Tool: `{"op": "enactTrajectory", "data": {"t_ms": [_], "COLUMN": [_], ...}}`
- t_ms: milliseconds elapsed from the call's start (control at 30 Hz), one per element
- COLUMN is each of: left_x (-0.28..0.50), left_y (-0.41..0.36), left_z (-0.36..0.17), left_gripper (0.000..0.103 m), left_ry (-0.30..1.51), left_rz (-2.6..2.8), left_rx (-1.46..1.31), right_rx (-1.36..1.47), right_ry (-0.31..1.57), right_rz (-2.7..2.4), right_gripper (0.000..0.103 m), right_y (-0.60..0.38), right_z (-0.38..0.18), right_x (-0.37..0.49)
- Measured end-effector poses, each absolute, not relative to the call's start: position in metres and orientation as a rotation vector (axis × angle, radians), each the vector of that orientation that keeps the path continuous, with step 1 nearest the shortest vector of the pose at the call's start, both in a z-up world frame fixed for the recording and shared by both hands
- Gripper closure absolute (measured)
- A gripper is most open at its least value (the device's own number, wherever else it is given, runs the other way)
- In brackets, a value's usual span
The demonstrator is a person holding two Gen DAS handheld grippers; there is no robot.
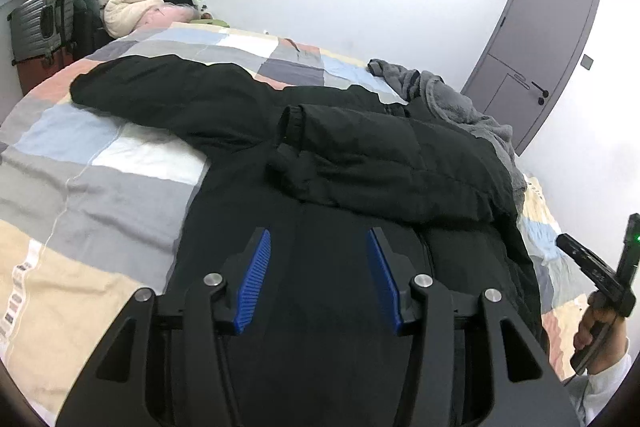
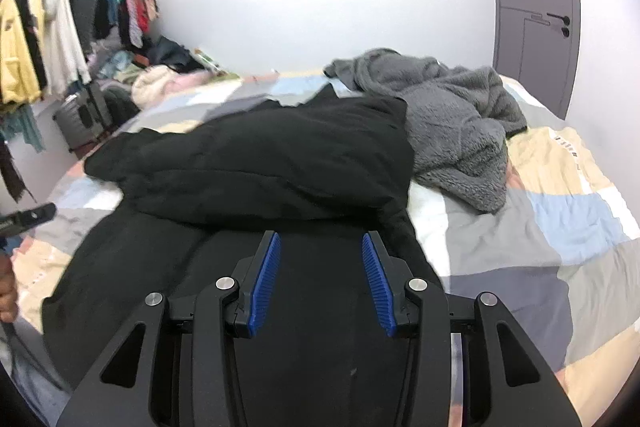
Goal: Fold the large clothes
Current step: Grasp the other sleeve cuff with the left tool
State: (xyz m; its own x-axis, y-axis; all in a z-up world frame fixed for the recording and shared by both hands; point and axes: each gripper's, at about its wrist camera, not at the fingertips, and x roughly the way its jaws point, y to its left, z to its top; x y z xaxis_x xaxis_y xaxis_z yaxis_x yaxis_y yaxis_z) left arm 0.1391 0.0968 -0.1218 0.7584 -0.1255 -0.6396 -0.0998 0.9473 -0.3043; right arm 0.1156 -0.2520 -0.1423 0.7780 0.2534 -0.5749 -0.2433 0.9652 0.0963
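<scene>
A large black padded jacket [image 1: 360,163] lies spread on the patchwork bed, one sleeve folded across its body and the other stretched out to the left [image 1: 160,91]. In the right wrist view the same jacket [image 2: 260,163] shows its folded sleeve bunched across the middle. My left gripper [image 1: 319,241] hovers above the jacket's lower part, blue pads [image 1: 256,279] apart, nothing between them. My right gripper [image 2: 321,243] also hangs over the jacket's hem with its pads apart and empty. At the far right of the left wrist view a hand holds the right gripper [image 1: 600,267].
A grey fleece garment [image 2: 448,123] lies crumpled on the bed beyond the jacket, to the right. The patchwork bedspread [image 2: 560,219] shows around both. Suitcases [image 1: 40,23] and piled clothes stand at the far left below a clothes rail [image 2: 48,39]. A grey door [image 1: 540,47] is on the right.
</scene>
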Motion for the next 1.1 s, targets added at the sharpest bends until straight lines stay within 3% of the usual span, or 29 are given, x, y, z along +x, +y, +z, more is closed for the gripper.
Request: {"op": "enactTrajectory", "data": {"t_ms": [167, 400, 700, 867, 1100], "left_x": [0.146, 0.192, 0.235, 0.242, 0.280], "left_y": [0.131, 0.213, 0.378, 0.459, 0.514], "left_z": [-0.113, -0.099, -0.156, -0.216, -0.262], "left_gripper": [0.051, 0.031, 0.024, 0.023, 0.023], "left_ry": [0.686, 0.640, 0.559, 0.513, 0.429], "left_rz": [-0.003, 0.064, 0.309, 0.354, 0.283], "left_rx": [-0.414, -0.513, -0.718, -0.965, -1.151], "right_rx": [0.032, 0.028, 0.020, 0.057, 0.095], "right_ry": [0.579, 0.589, 0.629, 0.619, 0.615], "right_rz": [0.300, 0.283, 0.235, 0.220, 0.174], "right_gripper": [0.062, 0.062, 0.062, 0.057, 0.037], "right_y": [-0.237, -0.229, -0.209, -0.199, -0.188], "right_z": [-0.140, -0.148, -0.153, -0.151, -0.148], "right_x": [0.081, 0.086, 0.100, 0.114, 0.140]}}
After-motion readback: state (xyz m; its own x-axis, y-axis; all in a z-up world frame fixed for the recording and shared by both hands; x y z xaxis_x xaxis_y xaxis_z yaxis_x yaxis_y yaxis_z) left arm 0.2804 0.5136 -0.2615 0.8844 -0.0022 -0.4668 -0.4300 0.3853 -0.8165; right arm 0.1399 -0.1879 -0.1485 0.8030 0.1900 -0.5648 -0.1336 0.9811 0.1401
